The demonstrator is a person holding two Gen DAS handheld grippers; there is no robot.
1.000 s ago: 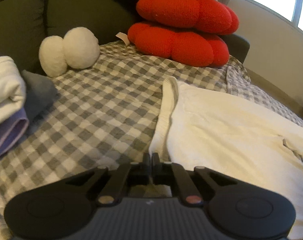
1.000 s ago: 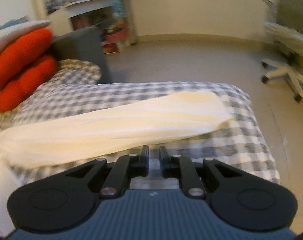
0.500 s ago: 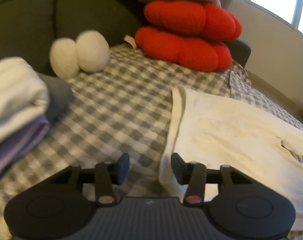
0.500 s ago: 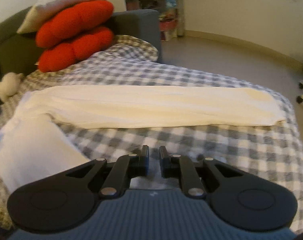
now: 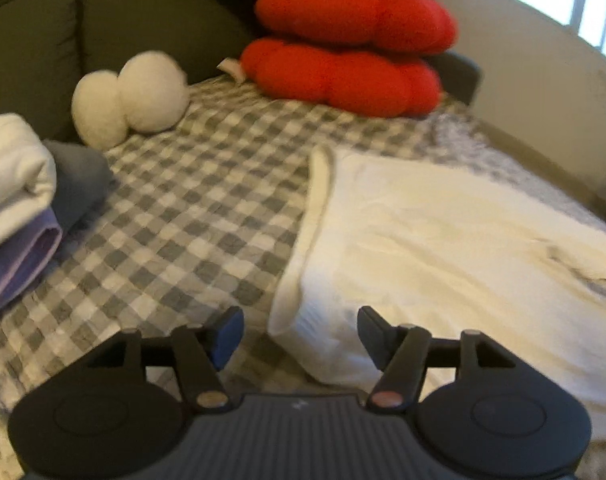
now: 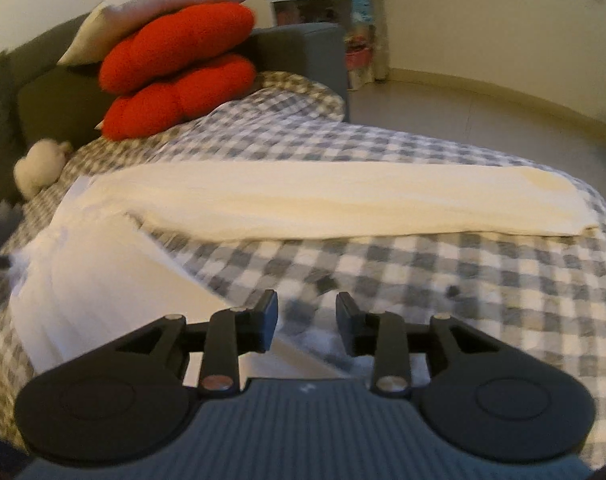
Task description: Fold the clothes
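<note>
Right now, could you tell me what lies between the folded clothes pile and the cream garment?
Only bare checked blanket, seen in the left wrist view, between pile and garment.

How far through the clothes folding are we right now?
Done: a stack of folded clothes sits at the left of the checked cover. In hand: the cream trousers lie spread out flat, not yet folded. The left claw and right claw have just been opening and grip nothing, though the waistband lies between the left jaws. Left: fold the trousers and stack them.
</note>
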